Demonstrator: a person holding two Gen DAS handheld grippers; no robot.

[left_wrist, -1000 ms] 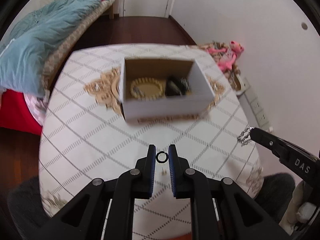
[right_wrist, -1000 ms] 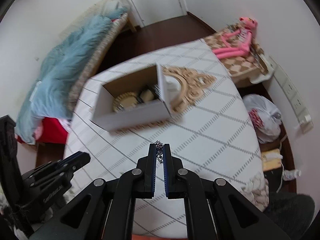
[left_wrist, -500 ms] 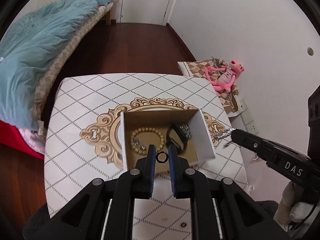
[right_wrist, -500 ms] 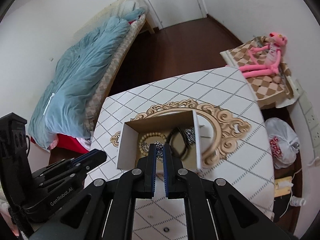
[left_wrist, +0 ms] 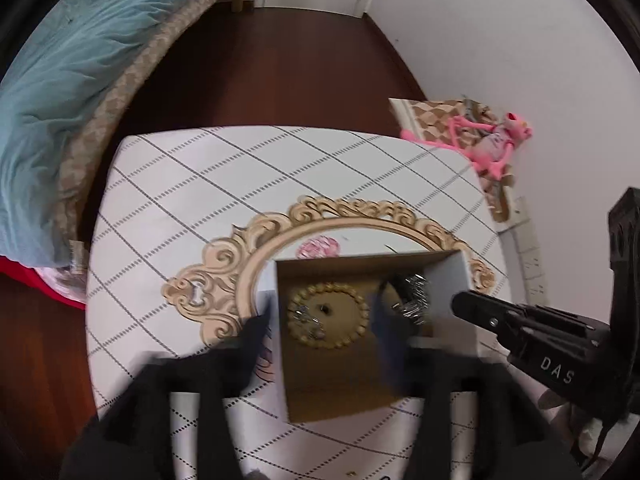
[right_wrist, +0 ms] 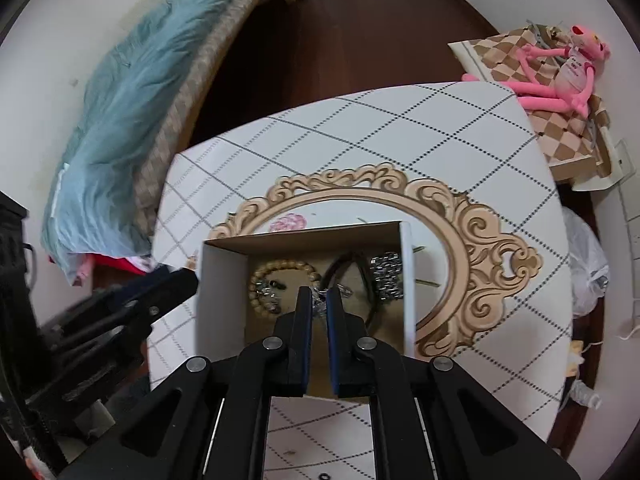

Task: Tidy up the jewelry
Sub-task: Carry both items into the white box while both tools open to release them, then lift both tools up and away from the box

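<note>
Since half a second ago the left gripper [left_wrist: 320,332] is spread wide; its ring is dropped into the box [right_wrist: 222,280]. The silver chain [right_wrist: 319,299], light, limp and snag-prone, is pinched at its bunched middle in the narrow right gripper [right_wrist: 319,306] above the box.

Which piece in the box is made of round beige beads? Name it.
The beaded bracelet, a ring of beads in the box's left half; the pieces to its right are dark cord and silver chain.

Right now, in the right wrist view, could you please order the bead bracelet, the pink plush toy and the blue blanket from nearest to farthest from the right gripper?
1. Bead bracelet: in the cardboard box, just left of the right gripper.
2. Blue blanket: on the bed, upper left.
3. Pink plush toy: beyond the table, far upper right.
</note>
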